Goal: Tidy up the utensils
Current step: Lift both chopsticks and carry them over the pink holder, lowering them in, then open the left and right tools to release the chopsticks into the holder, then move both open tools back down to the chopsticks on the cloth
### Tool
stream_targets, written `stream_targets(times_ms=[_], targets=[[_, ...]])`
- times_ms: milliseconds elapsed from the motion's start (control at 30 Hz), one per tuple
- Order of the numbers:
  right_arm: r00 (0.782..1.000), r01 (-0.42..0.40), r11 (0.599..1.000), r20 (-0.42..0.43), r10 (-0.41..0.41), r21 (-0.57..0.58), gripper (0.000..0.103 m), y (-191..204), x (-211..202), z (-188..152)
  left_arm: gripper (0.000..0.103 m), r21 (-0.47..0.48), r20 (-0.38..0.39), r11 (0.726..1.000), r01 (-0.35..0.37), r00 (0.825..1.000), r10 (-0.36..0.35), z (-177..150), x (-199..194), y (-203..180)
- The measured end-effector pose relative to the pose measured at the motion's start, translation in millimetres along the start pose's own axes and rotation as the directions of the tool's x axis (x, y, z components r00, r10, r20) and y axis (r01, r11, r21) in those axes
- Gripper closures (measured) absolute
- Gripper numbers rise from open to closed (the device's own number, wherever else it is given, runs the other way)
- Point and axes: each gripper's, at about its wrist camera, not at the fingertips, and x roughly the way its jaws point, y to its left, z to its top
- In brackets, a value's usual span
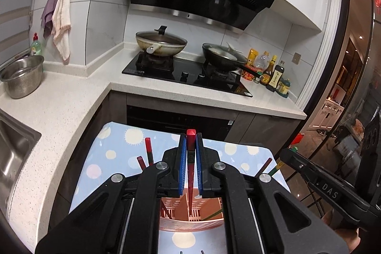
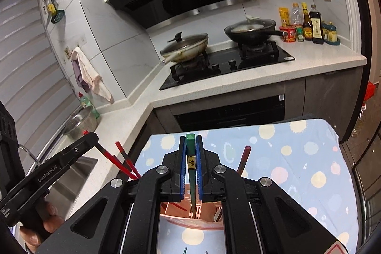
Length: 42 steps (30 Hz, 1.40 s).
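Left wrist view: left gripper (image 1: pixel 190 142) jaws nearly together, pinching red chopstick (image 1: pixel 191 158), its lower end inside pink utensil basket (image 1: pixel 190 221) below | right wrist view: right gripper (image 2: pixel 190 143) jaws likewise pinching green chopstick (image 2: pixel 191 154), tip in the same basket (image 2: pixel 190 224) on dotted cloth (image 2: pixel 297 158)

Red chopstick (image 1: pixel 191 158) upright, lower end down inside the pink holder (image 1: pixel 190 221). Green chopstick (image 2: pixel 191 166) upright too, gold band near its top, dipping into the same holder. More red chopsticks (image 2: pixel 126 162) leaning out of the holder, possibly three.
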Motion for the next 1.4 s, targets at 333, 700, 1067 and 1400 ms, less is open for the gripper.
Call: stream_targets(times_ms=[333, 700, 1067, 1400], targets=[[1.0, 0.021, 1.0, 0.01, -0.021, 0.006, 0.079, -2, 4, -6, 0.068, -0.031, -0.029, 0.999, -0.041, 0.999, 0.04, -11, 11, 10], [0.999, 0.027, 0.999, 0.027, -0.026, -0.03, 0.078, 8, -20, -16, 0.064, -0.029, -0.032, 0.998, -0.049, 0.998, 0.048, -20, -6, 10], [0.999, 0.049, 0.997, -0.006, -0.049, -0.057, 0.078, 8, -48, -48, 0.064, -0.016, -0.037, 0.998, -0.056, 0.998, 0.056, -39, -32, 7], [0.997, 0.049, 0.996, -0.05, -0.053, -0.074, 0.078, 8, -71, -89, 0.064, 0.001, -0.066, 0.996, -0.084, 0.994, 0.084, -72, -55, 5]])
